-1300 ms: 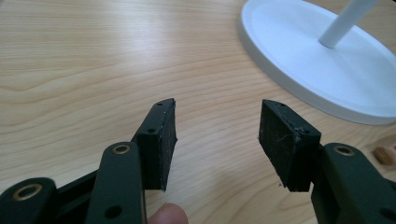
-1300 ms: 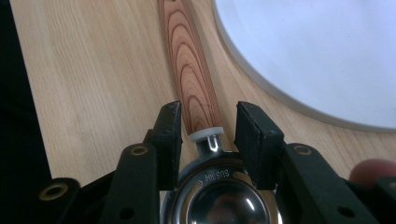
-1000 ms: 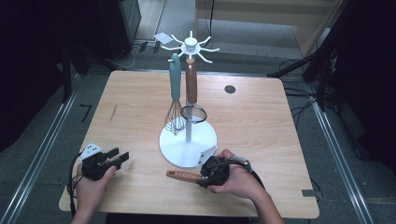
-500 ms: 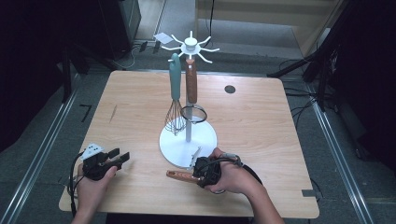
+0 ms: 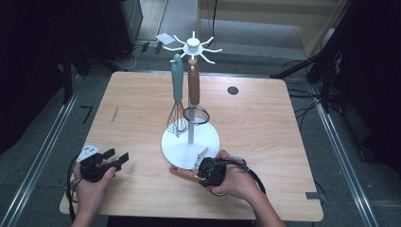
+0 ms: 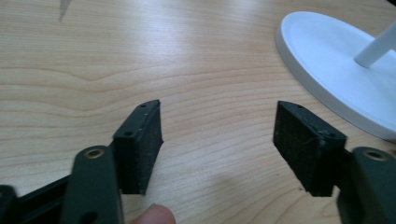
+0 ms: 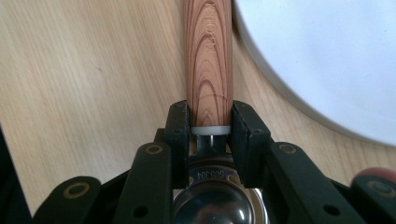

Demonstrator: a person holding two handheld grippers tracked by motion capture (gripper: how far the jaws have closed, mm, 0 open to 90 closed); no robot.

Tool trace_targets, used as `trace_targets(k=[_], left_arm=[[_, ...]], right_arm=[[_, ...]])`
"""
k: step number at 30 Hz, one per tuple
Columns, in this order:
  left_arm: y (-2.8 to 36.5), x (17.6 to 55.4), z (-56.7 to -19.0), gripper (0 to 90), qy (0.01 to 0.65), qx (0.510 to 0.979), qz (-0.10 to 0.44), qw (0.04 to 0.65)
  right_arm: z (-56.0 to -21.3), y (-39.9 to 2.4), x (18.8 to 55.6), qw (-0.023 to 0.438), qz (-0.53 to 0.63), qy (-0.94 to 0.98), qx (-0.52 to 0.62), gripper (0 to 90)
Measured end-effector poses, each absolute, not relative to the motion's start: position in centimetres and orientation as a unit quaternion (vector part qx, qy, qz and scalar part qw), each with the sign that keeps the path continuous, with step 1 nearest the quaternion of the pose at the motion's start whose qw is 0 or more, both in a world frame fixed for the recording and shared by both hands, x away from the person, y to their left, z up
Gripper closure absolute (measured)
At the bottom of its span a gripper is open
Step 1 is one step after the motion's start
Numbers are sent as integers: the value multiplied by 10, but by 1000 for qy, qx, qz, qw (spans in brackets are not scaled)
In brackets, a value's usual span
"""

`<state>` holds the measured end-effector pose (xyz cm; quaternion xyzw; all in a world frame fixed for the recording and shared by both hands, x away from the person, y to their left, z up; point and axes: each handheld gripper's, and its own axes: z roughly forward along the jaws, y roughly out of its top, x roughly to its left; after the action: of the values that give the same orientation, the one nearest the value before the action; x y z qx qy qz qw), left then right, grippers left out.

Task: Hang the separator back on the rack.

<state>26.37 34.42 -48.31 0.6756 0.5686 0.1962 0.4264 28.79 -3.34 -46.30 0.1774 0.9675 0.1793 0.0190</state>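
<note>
Since the earlier frames: right hand-held gripper [image 5: 204, 171] has shifted slightly left along the near bench edge, jaws just closing; left hand-held gripper [image 5: 116, 158] has kept its place, jaws just opening.

Item in hand: spoon [image 7: 208, 60], wood-grain handle with a steel bowl. Lies flat on the bench [image 5: 265, 123], near side, just beside the rack base [image 5: 208, 142], handle pointing left.

Right hand-held gripper [image 7: 210, 127]: clamped on the spoon where the handle meets the metal neck, one pad on each side; the bowl sits back between the jaw arms.

Left hand-held gripper [image 6: 217, 135]: jaws apart, nothing between them, resting at the near left of the bench, well apart from the spoon.

Rack [image 5: 192, 45]: white post with radiating hooks; whisk [image 5: 177, 94] and a brown-handled tool [image 5: 194, 85] hang from it.

Handling notes, as judgement: the likely step is lifting the spoon to hang it.
- Grip is at the neck end, so the long handle will tend to droop; hold firm pressure before raising.
- Lift clear of the base rim, then swing the handle end upward.
- Aim for a free hook, away from the hung tools, to avoid setting them swinging.
</note>
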Motion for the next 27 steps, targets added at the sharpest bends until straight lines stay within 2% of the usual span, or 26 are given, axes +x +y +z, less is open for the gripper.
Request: trace_targets(k=[8,27], left_arm=[[349,263,-481,224,585,662,218,414],[355,262,-482,140,595,658,229,402]], right_arm=[[-457,-52,282,18,241,950,197,715],[-447,-90,300,90,374,865,322,715]])
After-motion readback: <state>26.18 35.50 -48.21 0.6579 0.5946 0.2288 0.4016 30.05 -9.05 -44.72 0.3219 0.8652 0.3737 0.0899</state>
